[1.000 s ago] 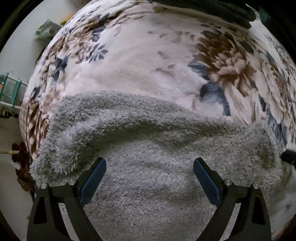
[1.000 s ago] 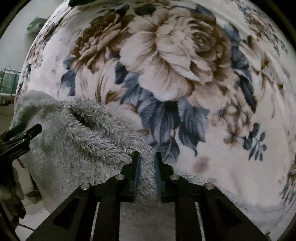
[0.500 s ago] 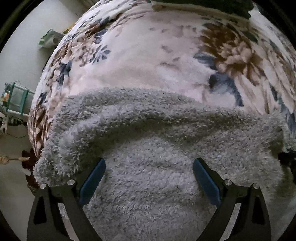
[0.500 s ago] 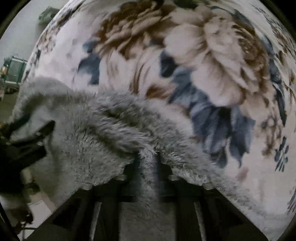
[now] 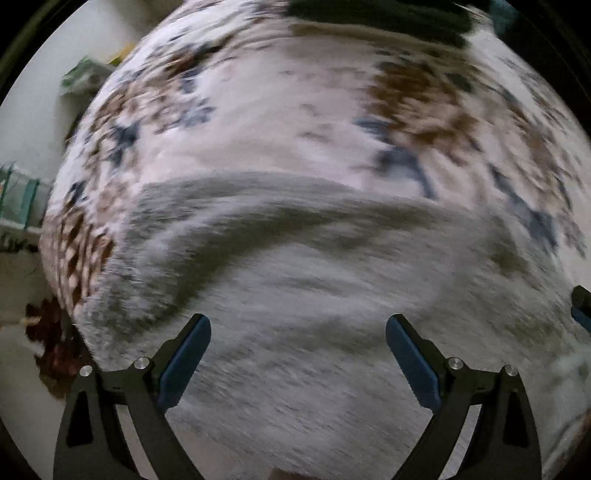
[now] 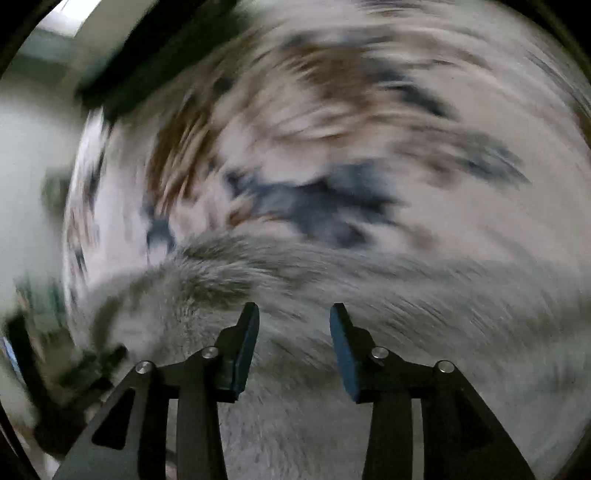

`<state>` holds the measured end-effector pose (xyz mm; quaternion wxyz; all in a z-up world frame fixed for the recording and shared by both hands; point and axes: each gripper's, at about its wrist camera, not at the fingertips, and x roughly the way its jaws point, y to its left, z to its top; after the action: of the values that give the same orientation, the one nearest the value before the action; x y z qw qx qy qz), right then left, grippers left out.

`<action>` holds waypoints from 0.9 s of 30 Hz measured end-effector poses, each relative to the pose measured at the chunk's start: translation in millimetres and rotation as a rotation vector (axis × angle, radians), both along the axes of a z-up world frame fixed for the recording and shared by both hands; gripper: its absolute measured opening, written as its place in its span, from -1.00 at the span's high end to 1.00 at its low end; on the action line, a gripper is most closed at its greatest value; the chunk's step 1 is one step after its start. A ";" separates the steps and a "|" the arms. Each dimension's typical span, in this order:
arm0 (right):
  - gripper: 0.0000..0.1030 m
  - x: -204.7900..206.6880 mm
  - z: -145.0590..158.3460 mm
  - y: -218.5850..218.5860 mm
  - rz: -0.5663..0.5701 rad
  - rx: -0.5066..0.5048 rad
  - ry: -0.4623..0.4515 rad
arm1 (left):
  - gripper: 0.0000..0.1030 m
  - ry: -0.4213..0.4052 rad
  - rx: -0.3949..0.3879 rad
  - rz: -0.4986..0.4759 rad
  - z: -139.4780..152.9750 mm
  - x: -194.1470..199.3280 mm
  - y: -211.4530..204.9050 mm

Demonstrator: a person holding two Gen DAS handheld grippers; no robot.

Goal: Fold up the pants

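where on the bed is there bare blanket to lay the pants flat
Bare floral blanket runs beyond the far edge of the grey fleece pants, up to a dark item at the top; more lies ahead of the open right gripper. The near side is crowded: pants fill the space under the open left gripper. Both views are blurred.

Bed surface: floral blanket [image 5: 266,122] carrying the grey fleece pants [image 5: 314,288].

I am looking at a pale blanket printed with brown and blue flowers, which is covering the whole surface in both wrist views [image 6: 461,192]. The fluffy grey pants are lying directly on it, bunched into a ridge along their far edge [image 6: 295,266]. A dark item [image 5: 376,14] is lying at the blanket's far edge; blur is preventing identification.
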<state>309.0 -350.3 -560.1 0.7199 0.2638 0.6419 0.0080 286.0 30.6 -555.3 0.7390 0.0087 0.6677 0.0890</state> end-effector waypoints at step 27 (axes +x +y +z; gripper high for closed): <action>0.17 -328.7 -106.6 -386.7 -1.001 0.349 -0.143 | -1.00 0.274 -0.055 -0.582 -101.9 -52.3 -382.2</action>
<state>-19.8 -737.0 -666.6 0.6231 0.6522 0.3762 -0.2119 233.7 -351.6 -657.1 0.6365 0.1914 0.7328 -0.1461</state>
